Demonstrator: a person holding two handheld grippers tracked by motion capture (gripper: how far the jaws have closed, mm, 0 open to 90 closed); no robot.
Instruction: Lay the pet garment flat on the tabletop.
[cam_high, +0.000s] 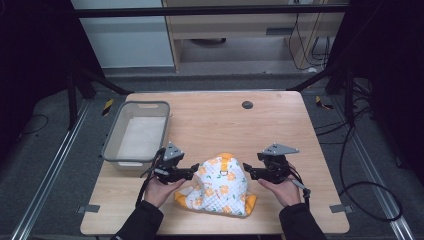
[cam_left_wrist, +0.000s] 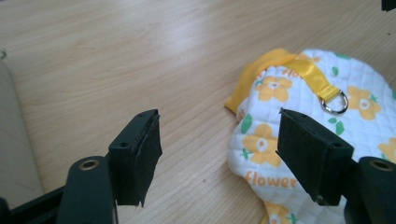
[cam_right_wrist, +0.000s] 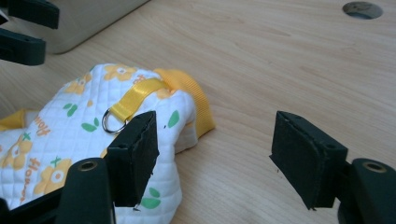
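Garment (cam_high: 220, 185), quilted white with orange flowers and orange trim, lying near the front edge of the worktop (cam_high: 260, 125) in the high view, about midway between its front corners. Flanking it closely, left gripper (cam_high: 194, 171) at its left side and right gripper (cam_high: 247, 171) at its right, each pointing inward, each in a hand. Sitting by the left edge, grey bin (cam_high: 135, 132), just behind the left gripper. Stretching bare behind the garment, broad wood up to the far edge, broken by a small dark hole (cam_high: 247, 104) near that edge. Leaving only a narrow strip between garment and front edge.

Showing in the left gripper view, jaws spread wide, pinching nothing; one pad hanging over the garment's (cam_left_wrist: 322, 130) edge, the other over bare wood. Lying on the fabric, yellow strap (cam_left_wrist: 310, 72) with a metal ring (cam_left_wrist: 335, 101). Opening beyond, plain tabletop.

Showing in the right gripper view, jaws spread, gripping nothing; one pad standing before the garment's (cam_right_wrist: 84, 126) hem, the other over bare wood. Lying open past it, free surface toward the hole (cam_right_wrist: 362, 9).
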